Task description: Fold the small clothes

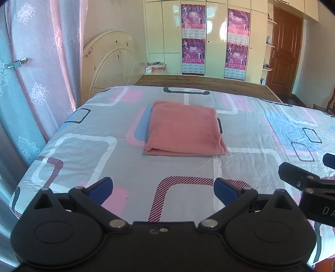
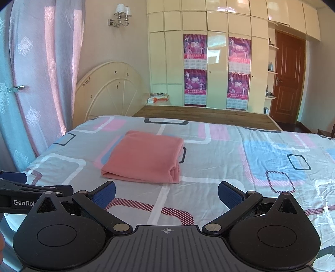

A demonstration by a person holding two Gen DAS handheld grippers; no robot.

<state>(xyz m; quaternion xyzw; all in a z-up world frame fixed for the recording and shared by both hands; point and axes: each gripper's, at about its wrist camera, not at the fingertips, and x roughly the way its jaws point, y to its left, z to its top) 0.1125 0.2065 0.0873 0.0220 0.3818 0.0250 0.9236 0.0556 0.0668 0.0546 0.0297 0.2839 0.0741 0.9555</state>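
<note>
Garment first: a salmon-pink soft cloth garment (image 1: 184,129), folded into a thick rectangle, lies flat mid-bed on the grey patterned bedsheet with pink, blue and white rounded squares (image 1: 69,159), well ahead of both my claws. My left gripper (image 1: 163,188) has its blue pads spread wide, nothing between them; my right gripper (image 2: 166,192) likewise gapes wide and empty, both hovering over the near part of the sheet. I judge the folding of this piece complete or nearly so: edges look squared, layers stacked. Next move, as I read it, calls either for a final tidy of the stacked right edge or for setting the bundle aside, which would want both claws to reach forward and close on opposite sides. Left view shows the near folded edge almost head-on, and my right gripper's finger at far right. Right view alone shows the layered open end on the bundle's right side, a wall lamp (image 2: 122,14) high up, and my left gripper's arm at near left.
</note>
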